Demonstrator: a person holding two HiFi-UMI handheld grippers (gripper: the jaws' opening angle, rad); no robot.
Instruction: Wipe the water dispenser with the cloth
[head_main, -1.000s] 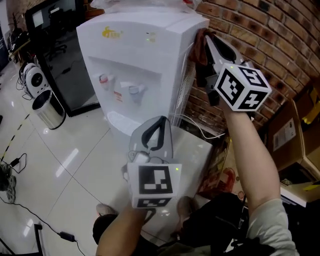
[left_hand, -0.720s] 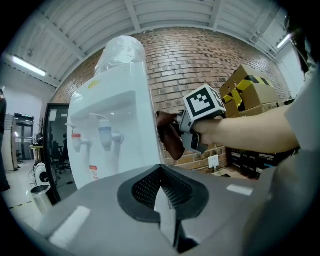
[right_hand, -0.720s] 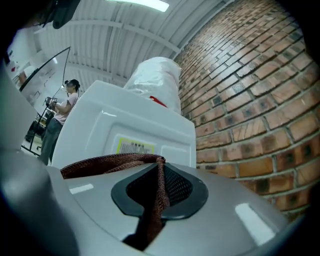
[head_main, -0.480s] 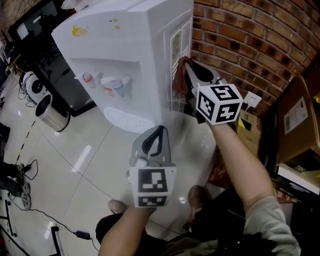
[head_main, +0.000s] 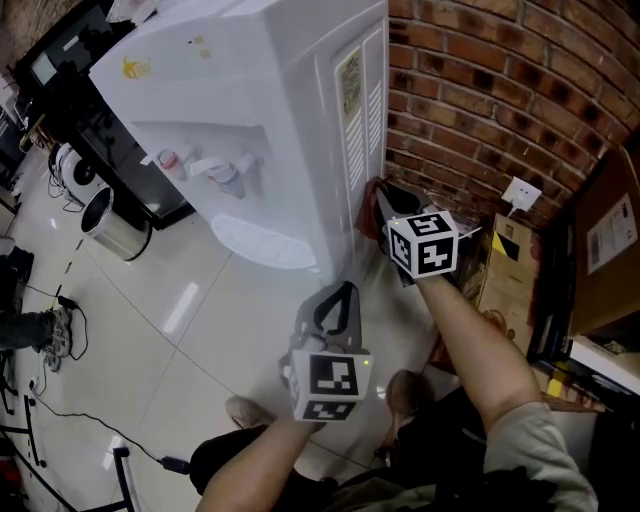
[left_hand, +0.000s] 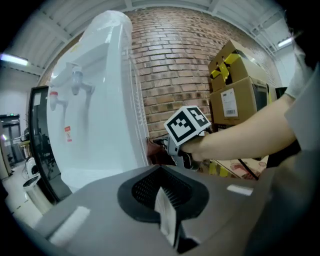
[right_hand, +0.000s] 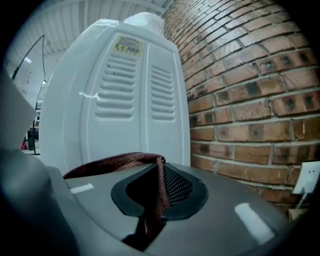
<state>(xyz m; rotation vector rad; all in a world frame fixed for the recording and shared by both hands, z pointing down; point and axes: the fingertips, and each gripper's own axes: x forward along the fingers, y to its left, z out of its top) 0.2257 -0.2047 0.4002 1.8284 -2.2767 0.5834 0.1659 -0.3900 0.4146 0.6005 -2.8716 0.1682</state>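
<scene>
The white water dispenser (head_main: 250, 90) stands against the brick wall, its vented side panel (head_main: 358, 130) facing me. My right gripper (head_main: 380, 205) is shut on a brown cloth (head_main: 367, 218) that lies against the lower part of that panel. In the right gripper view the cloth (right_hand: 112, 162) drapes from the closed jaws in front of the louvred panel (right_hand: 125, 100). My left gripper (head_main: 344, 292) hangs lower and nearer to me, off the dispenser, its jaws closed and holding nothing. In the left gripper view the dispenser (left_hand: 95, 115) rises at the left beside the right gripper (left_hand: 159, 148).
The brick wall (head_main: 480, 90) carries a wall socket (head_main: 522, 192). Cardboard boxes (head_main: 610, 235) stand at the right. A metal bin (head_main: 115, 225) and cables (head_main: 40, 300) lie on the tiled floor to the left. A person's shoes (head_main: 245, 410) are below the grippers.
My right gripper has slid the cloth down the dispenser's side, from near the top edge to the lower panel. The left gripper has also dropped lower.
</scene>
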